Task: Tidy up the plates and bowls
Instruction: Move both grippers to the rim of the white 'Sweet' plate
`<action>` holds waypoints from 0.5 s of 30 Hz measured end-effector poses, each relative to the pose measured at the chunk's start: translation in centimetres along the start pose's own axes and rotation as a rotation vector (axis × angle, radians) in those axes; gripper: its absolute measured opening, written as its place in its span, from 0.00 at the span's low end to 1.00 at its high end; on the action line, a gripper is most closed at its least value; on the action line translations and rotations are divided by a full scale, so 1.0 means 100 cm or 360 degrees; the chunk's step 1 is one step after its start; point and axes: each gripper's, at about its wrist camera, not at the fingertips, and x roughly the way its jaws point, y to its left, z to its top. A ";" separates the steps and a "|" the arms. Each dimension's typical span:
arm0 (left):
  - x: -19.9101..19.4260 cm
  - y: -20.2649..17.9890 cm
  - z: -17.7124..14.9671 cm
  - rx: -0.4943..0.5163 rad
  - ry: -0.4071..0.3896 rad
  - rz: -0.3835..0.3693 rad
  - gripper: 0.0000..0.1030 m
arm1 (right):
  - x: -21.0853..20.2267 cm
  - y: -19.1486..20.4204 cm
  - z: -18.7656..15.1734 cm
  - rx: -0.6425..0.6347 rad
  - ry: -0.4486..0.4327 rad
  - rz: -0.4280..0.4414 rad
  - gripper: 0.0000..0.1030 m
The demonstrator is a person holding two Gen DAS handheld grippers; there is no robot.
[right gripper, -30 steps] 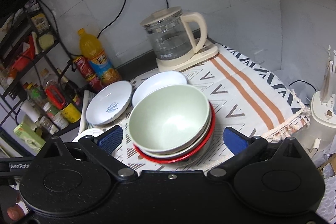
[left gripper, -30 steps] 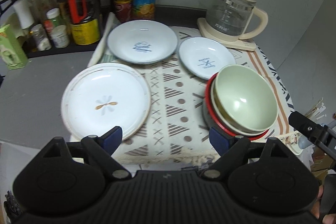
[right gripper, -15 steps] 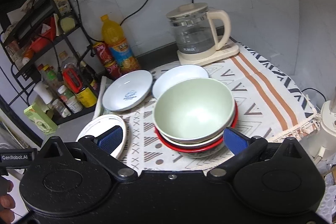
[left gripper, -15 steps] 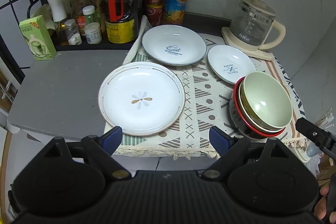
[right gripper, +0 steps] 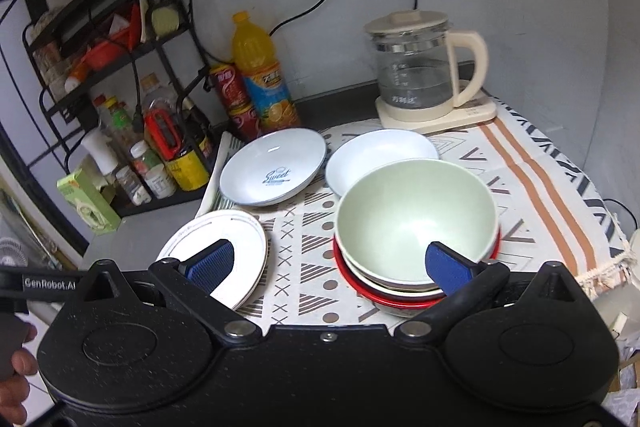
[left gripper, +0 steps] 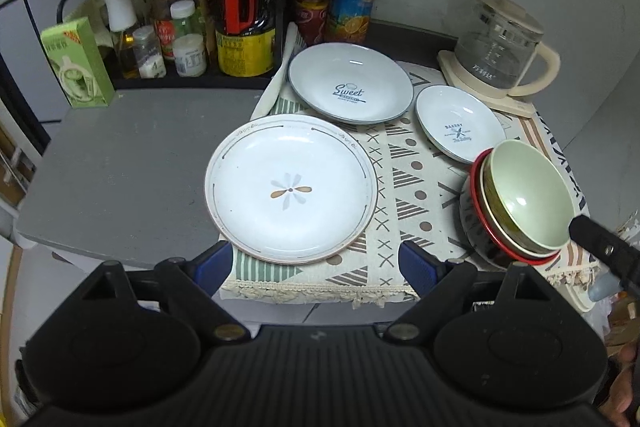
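Stock on the patterned cloth [left gripper: 404, 187], listed by place relative to my two tongs.

Left tongs [left gripper: 312, 263]: pads spread wide, nothing between them, hanging just short of the near edge of the surface [left gripper: 120, 179].
- Flower plate [left gripper: 291, 187]: directly ahead of the left tongs, flat, its near rim lying between the two pads' line of reach and overhanging the cloth's left side slightly.
- "Sweet" plate [left gripper: 350, 83]: beyond the flower plate, further from the tongs, near the bottles.
- Small plate [left gripper: 460, 125]: ahead and to the right, its near rim just beside the bowl stack, touching or not I cannot tell.

Right tongs [right gripper: 328, 263]: pads also wide apart and empty; the right pad appears in front of the top bowl's near wall, but I cannot tell whether it touches.
- Bowl stack [right gripper: 416, 231]: green bowl on top, pale bowl and red-rimmed bowl beneath, nested and tilted slightly; immediately ahead of the right tongs.
- Kettle [right gripper: 420, 67]: far side, well apart from the stack.

Handling note, my judgement: bowls look gathered; plates remain spread. I bring the left tongs low and level, slide one pad under the flower plate's overhanging rim, pinch the lip firmly, and lift without dragging the cloth. Glazed rims slip, so I keep the plate near flat.
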 end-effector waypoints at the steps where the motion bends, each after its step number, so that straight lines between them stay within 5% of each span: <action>1: 0.003 0.001 0.002 0.0002 0.0003 -0.0006 0.86 | 0.005 0.003 0.001 -0.0003 0.0011 -0.0005 1.00; 15: 0.059 0.049 0.049 0.0033 0.0063 -0.0078 0.86 | 0.069 0.056 0.023 -0.0069 0.0161 0.0004 1.00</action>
